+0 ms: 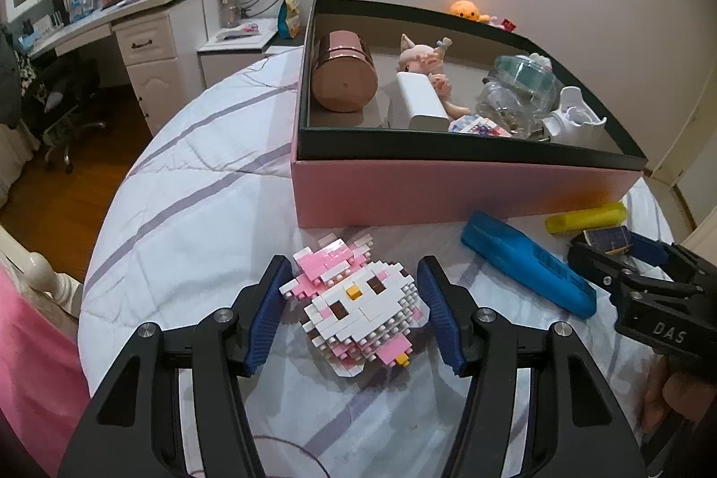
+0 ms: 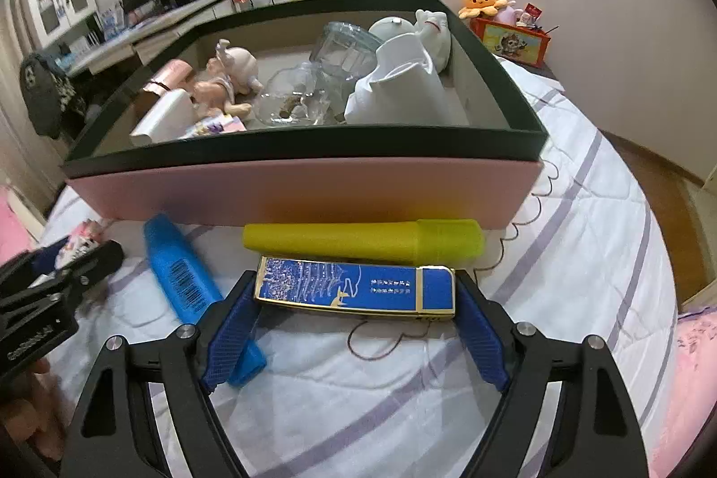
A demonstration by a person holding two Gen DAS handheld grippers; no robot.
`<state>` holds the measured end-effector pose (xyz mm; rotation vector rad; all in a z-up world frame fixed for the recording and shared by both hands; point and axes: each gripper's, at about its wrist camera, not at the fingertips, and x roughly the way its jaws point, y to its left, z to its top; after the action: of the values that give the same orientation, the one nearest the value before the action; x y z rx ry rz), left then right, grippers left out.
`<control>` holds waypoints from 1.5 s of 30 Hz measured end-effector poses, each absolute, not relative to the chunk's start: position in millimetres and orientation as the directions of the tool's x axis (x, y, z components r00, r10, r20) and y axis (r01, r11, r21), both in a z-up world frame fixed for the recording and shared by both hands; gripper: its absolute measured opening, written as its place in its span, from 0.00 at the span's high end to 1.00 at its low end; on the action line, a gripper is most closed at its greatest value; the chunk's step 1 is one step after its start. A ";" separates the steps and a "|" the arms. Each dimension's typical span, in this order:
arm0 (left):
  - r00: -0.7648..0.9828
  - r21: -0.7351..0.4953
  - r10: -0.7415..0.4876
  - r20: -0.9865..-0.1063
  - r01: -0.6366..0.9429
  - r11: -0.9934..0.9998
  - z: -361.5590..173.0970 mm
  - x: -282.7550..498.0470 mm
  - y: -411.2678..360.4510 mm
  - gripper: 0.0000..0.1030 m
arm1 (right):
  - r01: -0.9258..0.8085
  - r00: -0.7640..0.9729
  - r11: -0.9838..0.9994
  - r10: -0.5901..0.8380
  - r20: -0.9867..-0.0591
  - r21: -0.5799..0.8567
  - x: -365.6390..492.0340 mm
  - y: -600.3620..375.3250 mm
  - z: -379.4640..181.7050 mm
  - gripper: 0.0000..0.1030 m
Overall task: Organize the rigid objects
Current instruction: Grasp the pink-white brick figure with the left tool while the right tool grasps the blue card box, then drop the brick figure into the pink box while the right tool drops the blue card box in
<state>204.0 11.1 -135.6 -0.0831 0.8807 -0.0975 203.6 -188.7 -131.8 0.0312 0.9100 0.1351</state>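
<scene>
A pink and white brick-built cat figure point(image 1: 356, 305) lies on the bed between the fingers of my left gripper point(image 1: 354, 299); the jaws stand wide, left pad close to the figure, right pad apart. My right gripper point(image 2: 356, 299) is closed on the ends of a flat blue and gold case point(image 2: 354, 290), which looks lifted just off the quilt; it also shows in the left wrist view point(image 1: 609, 239). A yellow marker point(image 2: 363, 240) and a blue marker point(image 2: 188, 281) lie beside it. The pink box point(image 2: 304, 195) behind holds several objects.
The box holds a pink cylinder point(image 1: 343, 75), a doll point(image 1: 425, 59), a white block point(image 1: 423, 101), glass jars point(image 1: 515, 92) and a white holder point(image 2: 399, 83). The quilt point(image 1: 188, 182) slopes to a wooden floor at the left. A desk point(image 1: 134, 7) stands behind.
</scene>
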 end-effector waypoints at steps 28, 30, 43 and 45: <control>0.723 -0.123 -0.182 -0.667 0.134 0.983 -62.2 197.9 3.0 0.42 | -0.177 0.707 0.974 0.224 -0.670 0.139 208.3 -200.1 -59.3 0.18; 0.739 -0.122 -0.191 -0.646 0.147 0.982 -50.9 207.1 2.3 0.42 | -0.184 0.726 0.975 0.222 -0.651 0.126 219.5 -199.6 -47.1 0.18; 0.766 -0.119 -0.211 -0.607 0.175 0.977 -29.8 284.5 -11.4 0.42 | -0.200 0.744 0.973 0.226 -0.629 0.112 295.0 -192.8 -30.2 0.18; 0.765 -0.115 -0.209 -0.609 0.176 0.978 -31.0 293.2 -13.8 0.42 | -0.201 0.738 0.973 0.228 -0.635 0.116 304.2 -191.9 -33.7 0.18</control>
<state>293.2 -13.8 -31.0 -0.0524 0.6671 -0.2091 304.2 -191.9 -33.7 0.0408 0.7028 0.2355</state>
